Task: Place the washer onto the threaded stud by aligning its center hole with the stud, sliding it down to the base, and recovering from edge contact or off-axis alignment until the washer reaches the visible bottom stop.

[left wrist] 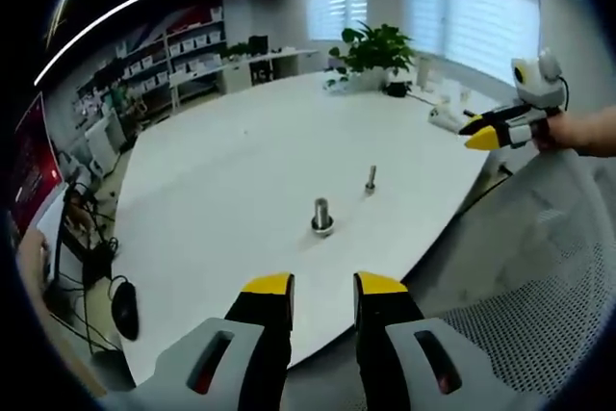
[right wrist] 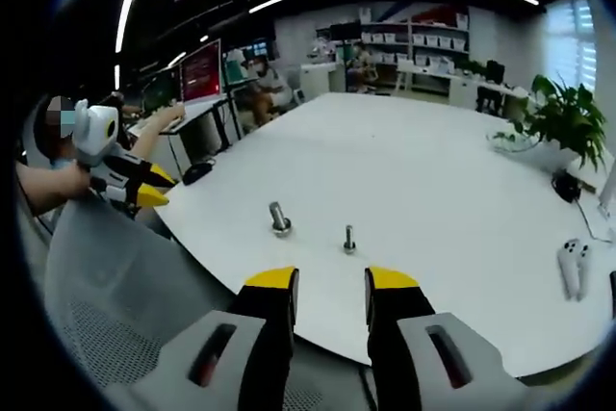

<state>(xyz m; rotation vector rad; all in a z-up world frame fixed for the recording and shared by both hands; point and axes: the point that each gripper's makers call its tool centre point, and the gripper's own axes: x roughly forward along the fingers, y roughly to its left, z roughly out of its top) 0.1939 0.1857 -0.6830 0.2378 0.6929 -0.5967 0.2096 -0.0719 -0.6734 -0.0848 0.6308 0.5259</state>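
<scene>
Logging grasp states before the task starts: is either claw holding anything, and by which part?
Nothing is held. Left claw and right claw are both open and empty.

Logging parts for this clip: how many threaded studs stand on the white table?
2: a larger stud nearest the left gripper, and a smaller stud just beyond it. Both stand upright on the white table.

1. Stood at the far edge of the white table (left wrist: pixel 241 170): a potted plant (left wrist: pixel 373 50).
2. Lay on the table near its edge: a white game controller (right wrist: pixel 574 267).
3. Rose beyond the table: storage shelves (left wrist: pixel 188 50).
4. Glowed beyond the table: a red monitor (right wrist: pixel 201 72).
5. Sat just off the table's edge: a mesh chair back (left wrist: pixel 525 305).
</scene>
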